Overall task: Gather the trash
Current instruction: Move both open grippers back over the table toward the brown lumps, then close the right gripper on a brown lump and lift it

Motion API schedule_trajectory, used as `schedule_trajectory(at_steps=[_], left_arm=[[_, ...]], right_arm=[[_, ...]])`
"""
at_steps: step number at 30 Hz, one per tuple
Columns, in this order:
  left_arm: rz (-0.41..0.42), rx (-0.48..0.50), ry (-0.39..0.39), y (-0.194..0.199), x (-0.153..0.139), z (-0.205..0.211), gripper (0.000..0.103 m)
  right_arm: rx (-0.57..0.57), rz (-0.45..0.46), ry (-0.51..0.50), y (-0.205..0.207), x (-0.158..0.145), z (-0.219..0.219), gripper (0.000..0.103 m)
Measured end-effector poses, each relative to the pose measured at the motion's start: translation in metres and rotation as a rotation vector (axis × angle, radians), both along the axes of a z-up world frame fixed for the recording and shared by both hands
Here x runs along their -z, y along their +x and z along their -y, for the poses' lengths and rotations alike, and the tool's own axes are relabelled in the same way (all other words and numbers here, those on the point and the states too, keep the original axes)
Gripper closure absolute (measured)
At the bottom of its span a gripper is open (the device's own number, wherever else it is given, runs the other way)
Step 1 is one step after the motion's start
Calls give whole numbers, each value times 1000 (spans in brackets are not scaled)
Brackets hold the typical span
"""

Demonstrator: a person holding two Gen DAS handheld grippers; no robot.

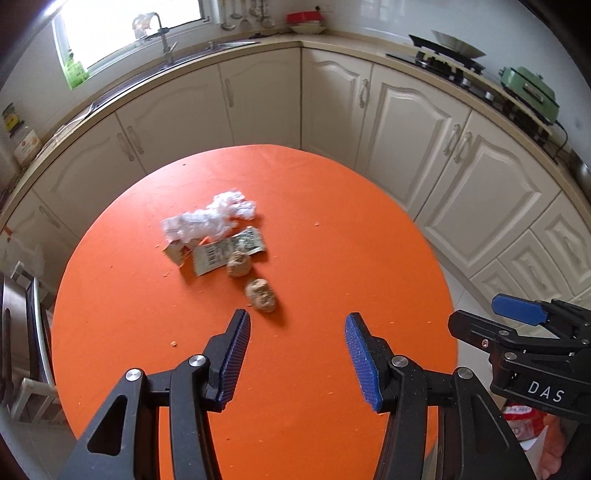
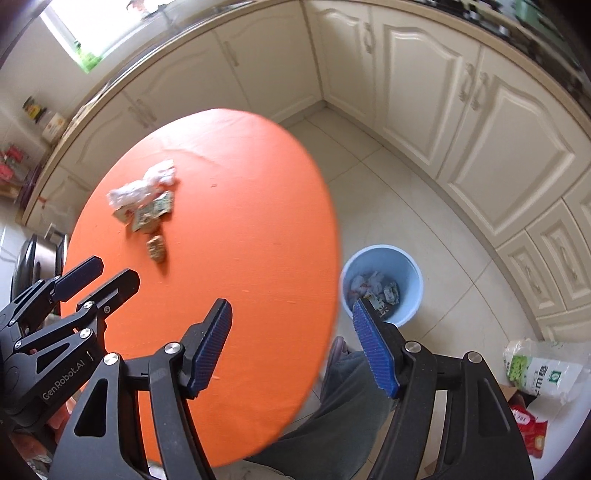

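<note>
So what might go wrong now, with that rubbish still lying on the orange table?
The two crumpled brown balls look round enough to roll off the orange table if nudged. The thin clear plastic may slip from the left gripper. The blue bin stands on the floor beside the table, so a careless drop could miss.

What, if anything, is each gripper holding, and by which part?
Nothing is held. The left gripper and the right gripper both stand open and empty above the orange table; the trash lies untouched on it.

Cream cabinets (image 1: 402,122) curve under a bright window (image 1: 129,29), above pale floor tiles (image 2: 424,206).
</note>
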State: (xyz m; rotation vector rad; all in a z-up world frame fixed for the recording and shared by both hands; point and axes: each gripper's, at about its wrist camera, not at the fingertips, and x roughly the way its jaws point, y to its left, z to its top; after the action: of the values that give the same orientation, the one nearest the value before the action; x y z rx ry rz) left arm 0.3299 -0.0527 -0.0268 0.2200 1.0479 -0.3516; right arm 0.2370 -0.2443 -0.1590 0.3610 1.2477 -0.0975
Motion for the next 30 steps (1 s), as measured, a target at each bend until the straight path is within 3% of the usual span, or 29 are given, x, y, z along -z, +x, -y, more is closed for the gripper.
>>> schedule_trajectory(at_steps=[14, 26, 28, 29, 30], left_arm=[[-51, -219, -22, 31, -7, -120, 54], [-133, -270, -47, 74, 17, -157, 53], [-137, -263, -50, 80, 19, -154, 53], [-137, -258, -49, 82, 20, -151, 53], [-137, -253, -49, 83, 20, -149, 53]], right_arm=[[-231, -84, 2, 87, 23, -127, 33], [-281, -173, -28, 133, 66, -163, 36], [-292, -181, -34, 135, 70, -165, 45], [-304, -185, -37, 135, 72, -166, 57], [-312, -186, -37, 136, 73, -167, 59]])
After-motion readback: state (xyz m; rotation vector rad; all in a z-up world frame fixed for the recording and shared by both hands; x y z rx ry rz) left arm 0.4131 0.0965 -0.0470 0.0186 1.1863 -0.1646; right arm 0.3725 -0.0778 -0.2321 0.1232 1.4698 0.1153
